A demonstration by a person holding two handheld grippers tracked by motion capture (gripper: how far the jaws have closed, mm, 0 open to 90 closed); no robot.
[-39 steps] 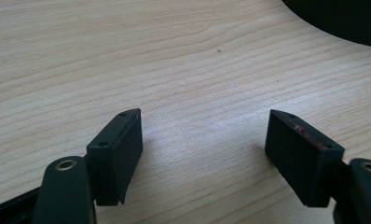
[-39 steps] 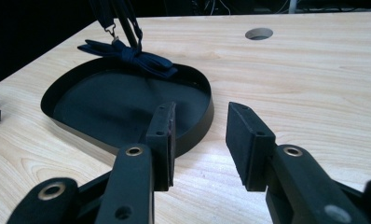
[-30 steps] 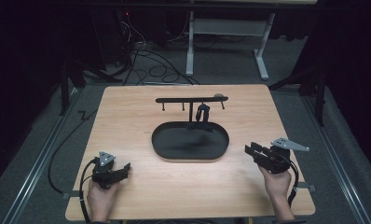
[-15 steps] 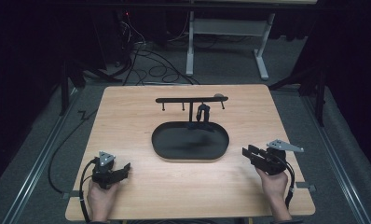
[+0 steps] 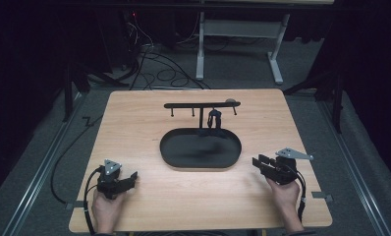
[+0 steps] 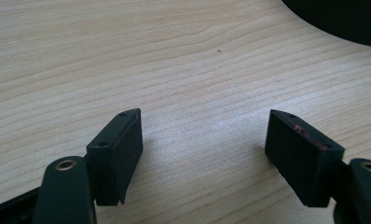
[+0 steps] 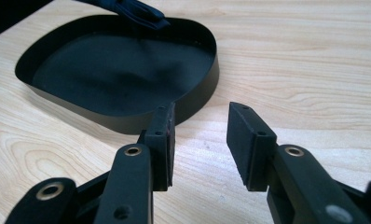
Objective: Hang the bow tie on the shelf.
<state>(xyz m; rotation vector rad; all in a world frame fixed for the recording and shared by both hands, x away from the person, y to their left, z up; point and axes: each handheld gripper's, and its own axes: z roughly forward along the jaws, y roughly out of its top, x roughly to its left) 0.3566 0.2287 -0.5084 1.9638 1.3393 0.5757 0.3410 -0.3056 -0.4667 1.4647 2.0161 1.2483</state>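
Slid right tongs [image 5: 259, 162] nearer black tray [image 5: 233, 156], both tongs open, empty; looks light, stiff, best pinched by thin rim.

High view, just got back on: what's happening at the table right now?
A person holds a gripper in each hand over a wooden table. The left gripper and right gripper are both open and hold nothing. Between them sits a black oval tray with a hook rack above it; a small dark item hangs there. The right gripper points at the tray's rim.
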